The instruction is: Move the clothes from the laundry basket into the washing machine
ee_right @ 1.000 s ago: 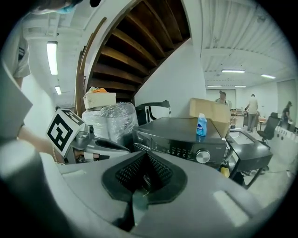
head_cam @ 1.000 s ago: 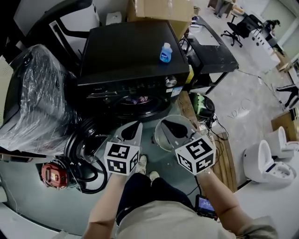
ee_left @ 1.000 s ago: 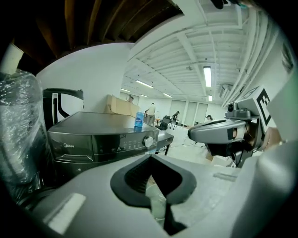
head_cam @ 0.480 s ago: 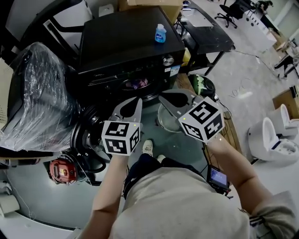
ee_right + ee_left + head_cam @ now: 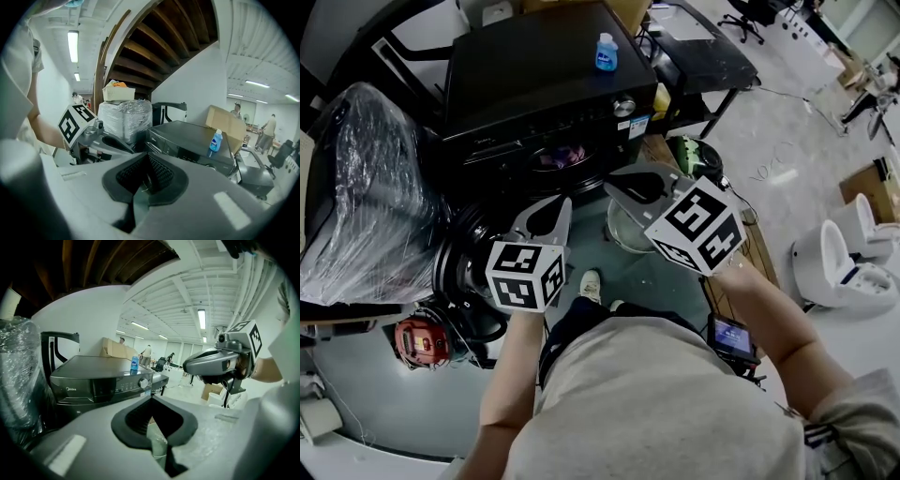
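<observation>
The black washing machine (image 5: 534, 84) stands ahead with its front opening showing coloured clothes (image 5: 551, 157) inside the drum. A round translucent basket (image 5: 623, 232) sits on the floor in front, partly hidden by my right gripper. Held side by side above the floor before the machine, my left gripper (image 5: 555, 204) and right gripper (image 5: 615, 185) are both shut with nothing in them. The left gripper view has the left gripper (image 5: 151, 398) shut, the machine (image 5: 103, 376) beyond and the right gripper (image 5: 211, 364) alongside. The right gripper view has the right gripper (image 5: 147, 155) shut.
A blue bottle (image 5: 606, 52) stands on the machine's top. A large plastic-wrapped bundle (image 5: 366, 197) fills the left side. Black hoses (image 5: 464, 277) and a red device (image 5: 417, 342) lie on the floor at left. A white toilet (image 5: 834, 262) is at right, a small screen (image 5: 731, 337) by my feet.
Both grippers have risen closer to the head camera and look larger, still shut and empty. The view has shifted so the machine sits higher and further left.
</observation>
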A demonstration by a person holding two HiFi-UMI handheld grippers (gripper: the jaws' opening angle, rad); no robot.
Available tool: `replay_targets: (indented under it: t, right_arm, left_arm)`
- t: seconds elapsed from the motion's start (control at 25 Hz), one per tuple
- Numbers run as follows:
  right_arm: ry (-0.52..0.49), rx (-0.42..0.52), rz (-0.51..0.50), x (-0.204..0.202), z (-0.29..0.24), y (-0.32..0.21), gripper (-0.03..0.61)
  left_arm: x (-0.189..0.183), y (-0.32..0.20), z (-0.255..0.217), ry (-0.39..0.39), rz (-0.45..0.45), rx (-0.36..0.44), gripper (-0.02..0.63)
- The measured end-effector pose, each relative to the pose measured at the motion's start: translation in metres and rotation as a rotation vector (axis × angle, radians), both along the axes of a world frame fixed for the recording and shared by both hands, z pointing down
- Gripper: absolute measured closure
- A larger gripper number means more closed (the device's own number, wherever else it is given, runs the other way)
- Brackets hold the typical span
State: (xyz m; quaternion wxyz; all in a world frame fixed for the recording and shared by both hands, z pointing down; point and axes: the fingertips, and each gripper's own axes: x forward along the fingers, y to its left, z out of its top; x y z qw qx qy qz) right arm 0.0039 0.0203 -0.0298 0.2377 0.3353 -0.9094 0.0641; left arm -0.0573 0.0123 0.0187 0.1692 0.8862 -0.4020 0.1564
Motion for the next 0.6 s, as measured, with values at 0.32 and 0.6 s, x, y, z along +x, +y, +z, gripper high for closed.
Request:
replay_targets:
  t: [0.32, 0.6]
  right_arm:
    - [0.014, -0.004, -0.001, 0.0, 0.005, 0.002, 0.554]
    - [0.027, -0.017, -0.019, -0.004, 0.014, 0.004, 0.554]
  left_arm:
    - [0.001, -0.004, -0.003, 0.012, -0.005, 0.006, 0.612]
    - [0.002, -0.008, 0.001, 0.016, -0.006, 0.002, 0.612]
